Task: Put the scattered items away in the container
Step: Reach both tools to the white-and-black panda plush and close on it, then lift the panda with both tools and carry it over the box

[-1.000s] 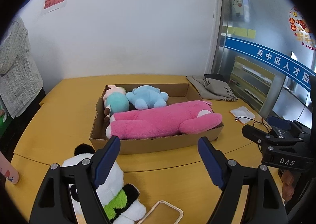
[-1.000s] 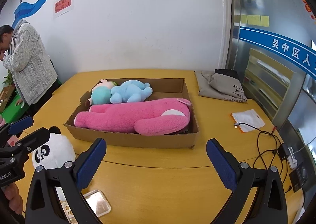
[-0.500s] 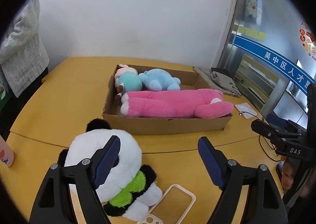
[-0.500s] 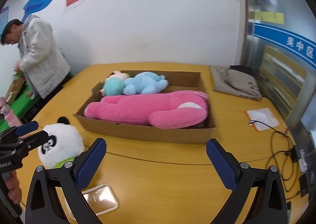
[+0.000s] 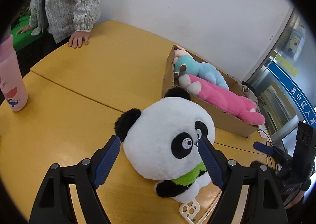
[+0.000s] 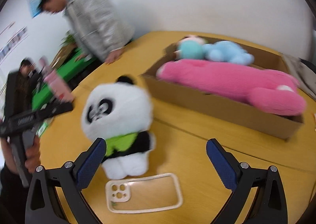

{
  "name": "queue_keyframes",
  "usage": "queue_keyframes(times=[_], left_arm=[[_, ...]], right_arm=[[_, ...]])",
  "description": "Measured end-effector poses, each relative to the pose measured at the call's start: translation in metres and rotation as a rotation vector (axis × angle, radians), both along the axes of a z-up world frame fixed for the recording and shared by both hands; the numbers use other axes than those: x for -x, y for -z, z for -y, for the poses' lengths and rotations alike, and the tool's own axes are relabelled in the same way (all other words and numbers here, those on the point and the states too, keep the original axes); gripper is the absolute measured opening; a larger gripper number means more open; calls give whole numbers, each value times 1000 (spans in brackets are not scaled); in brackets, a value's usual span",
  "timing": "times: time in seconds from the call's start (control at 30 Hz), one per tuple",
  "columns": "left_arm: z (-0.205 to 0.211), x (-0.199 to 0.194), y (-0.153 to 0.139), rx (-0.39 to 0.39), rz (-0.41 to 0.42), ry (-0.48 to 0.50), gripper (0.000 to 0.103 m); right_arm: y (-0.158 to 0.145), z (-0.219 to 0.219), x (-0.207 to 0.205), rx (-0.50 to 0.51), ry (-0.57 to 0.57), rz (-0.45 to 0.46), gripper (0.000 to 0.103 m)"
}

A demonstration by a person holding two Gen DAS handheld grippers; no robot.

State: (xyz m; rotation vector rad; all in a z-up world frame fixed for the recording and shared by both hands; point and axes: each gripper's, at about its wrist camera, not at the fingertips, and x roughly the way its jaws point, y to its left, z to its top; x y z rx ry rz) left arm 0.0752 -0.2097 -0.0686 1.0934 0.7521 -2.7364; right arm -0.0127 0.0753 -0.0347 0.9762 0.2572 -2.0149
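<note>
The panda plush (image 5: 167,137) sits upright on the yellow surface (image 5: 79,89) just beside the cardboard box (image 6: 217,105), between the left gripper's (image 5: 160,149) wide-spread fingers, while the right gripper's (image 6: 154,147) fingers also gape empty over a phone case (image 6: 144,192).

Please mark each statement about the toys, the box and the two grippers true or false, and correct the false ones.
1. The panda plush is inside the cardboard box. False: it stands on the table, outside the box.
2. The pink plush lies in the box. True.
3. The left gripper is shut on the panda. False: its jaws are open around it.
4. The phone case lies on the table in front of the panda. True.
5. The right gripper holds nothing. True.
</note>
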Motion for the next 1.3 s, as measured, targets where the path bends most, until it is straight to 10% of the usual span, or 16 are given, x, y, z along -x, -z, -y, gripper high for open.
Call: queue_keyframes(times=[0.43, 0.67, 0.87, 1.3], left_arm=[[43, 19, 67, -342, -13, 55, 81], [52, 29, 91, -457, -33, 77, 97], [46, 46, 106, -581, -72, 151, 100], [8, 67, 79, -541, -103, 230, 87]], right_arm=[[84, 72, 0, -97, -87, 111, 103], [112, 83, -3, -98, -143, 177, 102], [111, 79, -9, -49, -161, 190, 78], [100, 36, -8, 60, -178, 233, 66]])
